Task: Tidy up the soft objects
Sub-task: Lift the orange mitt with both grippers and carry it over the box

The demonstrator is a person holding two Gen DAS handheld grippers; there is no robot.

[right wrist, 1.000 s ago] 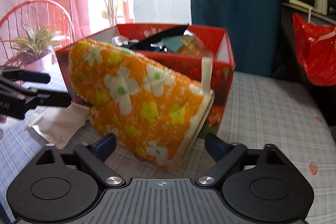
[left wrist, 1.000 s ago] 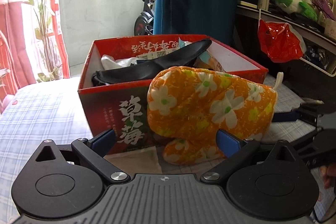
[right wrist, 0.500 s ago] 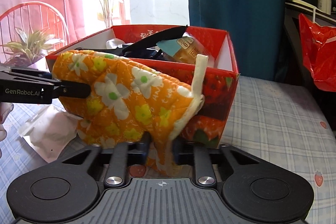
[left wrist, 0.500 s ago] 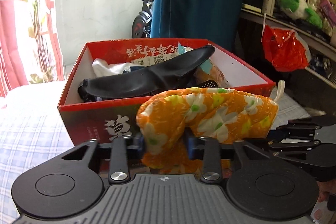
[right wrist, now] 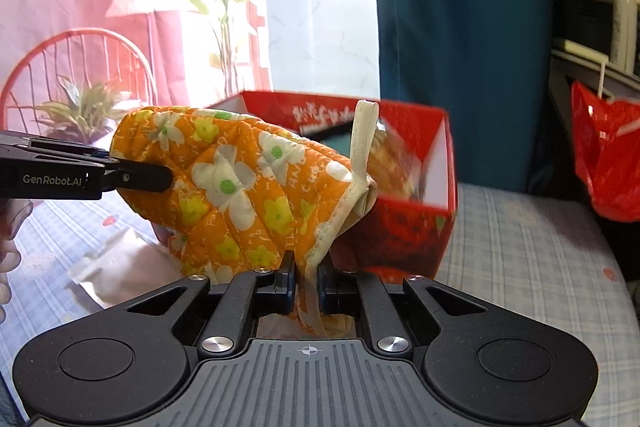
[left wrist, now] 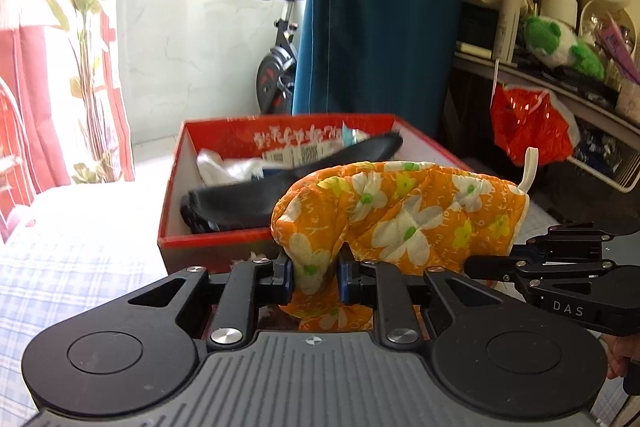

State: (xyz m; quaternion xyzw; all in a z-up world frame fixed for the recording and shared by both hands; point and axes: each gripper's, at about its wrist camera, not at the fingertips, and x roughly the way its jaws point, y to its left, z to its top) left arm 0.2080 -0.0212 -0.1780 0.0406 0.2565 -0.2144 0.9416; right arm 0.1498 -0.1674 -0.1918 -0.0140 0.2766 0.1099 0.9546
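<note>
My quilted orange mitt [left wrist: 404, 215], floral with a cream loop, hangs just in front of the red box [left wrist: 208, 239]. My left gripper [left wrist: 314, 277] is closing, pads squeezing its rounded end; my right gripper [right wrist: 308, 285] is clamped on its cream-bound cuff. Tools read "DAS" and "GenRobot.AI"; the box's print looks blurred. Checked cloth [right wrist: 528, 247] beside the box lies flat.
</note>
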